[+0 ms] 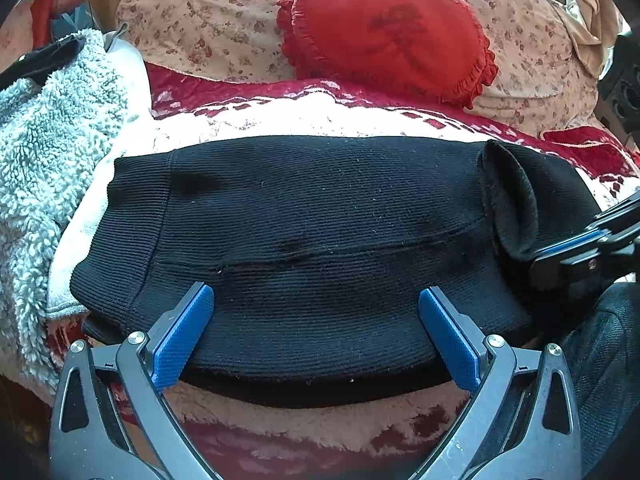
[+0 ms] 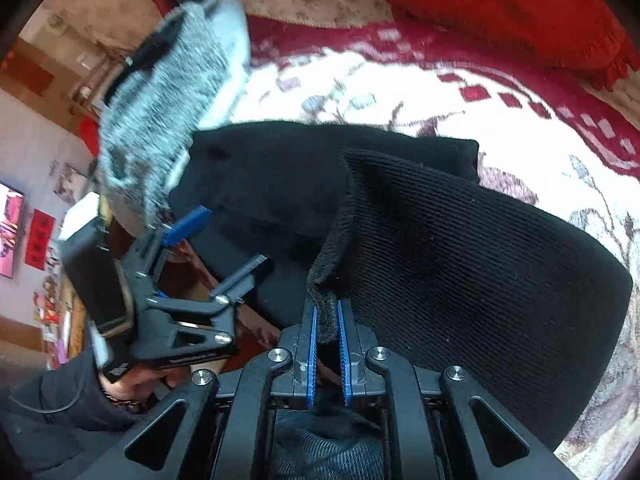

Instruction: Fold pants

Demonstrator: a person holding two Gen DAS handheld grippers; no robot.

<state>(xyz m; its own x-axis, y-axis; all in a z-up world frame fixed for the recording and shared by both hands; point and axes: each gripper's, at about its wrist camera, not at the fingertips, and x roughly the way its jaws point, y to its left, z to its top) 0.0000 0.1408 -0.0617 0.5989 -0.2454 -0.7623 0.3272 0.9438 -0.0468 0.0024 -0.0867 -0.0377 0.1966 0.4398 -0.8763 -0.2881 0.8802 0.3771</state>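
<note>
Black ribbed pants (image 1: 312, 216) lying folded across a red-and-white fleece blanket (image 1: 320, 120) on the bed, long side running left to right. Left gripper (image 1: 316, 320) over the near edge of the pants, jaws spread wide and released, blue pads (image 1: 184, 336) resting on the cloth at both sides, nothing pinched between them. Right gripper (image 2: 328, 332) at the right end of the pants, jaws clenched on a raised edge of the fabric, fuzzy inner side showing between the blue pads. Right end of the pants lifted and turned over toward the left. Far on the bed, a red heart-shaped cushion (image 1: 388, 36) with a ruffle, leaning on a floral pillow (image 1: 208, 24). At the left, a pale fluffy blanket (image 1: 52, 128), touching the left end of the pants. Small writing on the body of the left gripper in the right wrist view, too blurred to read.
</note>
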